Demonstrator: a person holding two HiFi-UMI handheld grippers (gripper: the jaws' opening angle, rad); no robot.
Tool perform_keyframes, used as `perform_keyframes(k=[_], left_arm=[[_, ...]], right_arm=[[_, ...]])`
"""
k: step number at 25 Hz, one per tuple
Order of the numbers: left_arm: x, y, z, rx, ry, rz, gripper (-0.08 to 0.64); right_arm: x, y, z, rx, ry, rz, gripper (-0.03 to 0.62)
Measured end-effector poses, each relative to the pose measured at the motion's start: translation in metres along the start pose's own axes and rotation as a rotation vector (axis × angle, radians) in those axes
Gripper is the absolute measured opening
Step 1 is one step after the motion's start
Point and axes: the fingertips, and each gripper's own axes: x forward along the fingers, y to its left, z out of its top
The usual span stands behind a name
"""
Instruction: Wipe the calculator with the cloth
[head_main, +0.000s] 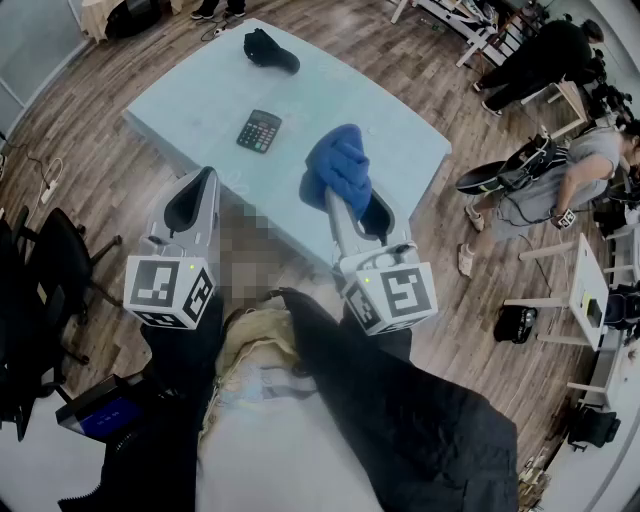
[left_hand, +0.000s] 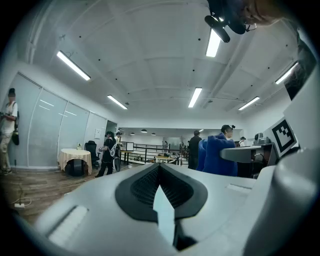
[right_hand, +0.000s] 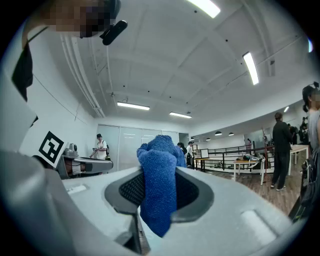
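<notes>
A dark calculator (head_main: 259, 131) lies flat on the pale blue table (head_main: 200, 95), left of its middle. My right gripper (head_main: 350, 205) is raised over the table's near edge, shut on a bunched blue cloth (head_main: 340, 172) that stands out above the jaws (right_hand: 159, 175). The cloth hangs to the right of the calculator and nearer to me, not touching it. My left gripper (head_main: 205, 180) is held up at the table's near left edge. Its jaws are shut with nothing between them (left_hand: 160, 172). Both gripper views point up at the ceiling and do not show the calculator.
A black cap (head_main: 270, 50) lies at the table's far end. Black office chairs (head_main: 45, 270) stand on the wood floor to the left. A person (head_main: 560, 185) stands at the right beside white desks (head_main: 590, 290), with others further back in the room.
</notes>
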Motion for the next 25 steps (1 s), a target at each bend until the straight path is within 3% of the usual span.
perform_keyframes(k=[25], left_arm=[[0.003, -0.013, -0.016, -0.028, 0.056, -0.043, -0.002]], right_arm=[[-0.010, -0.004, -0.010, 0.007, 0.056, -0.032, 0.124]])
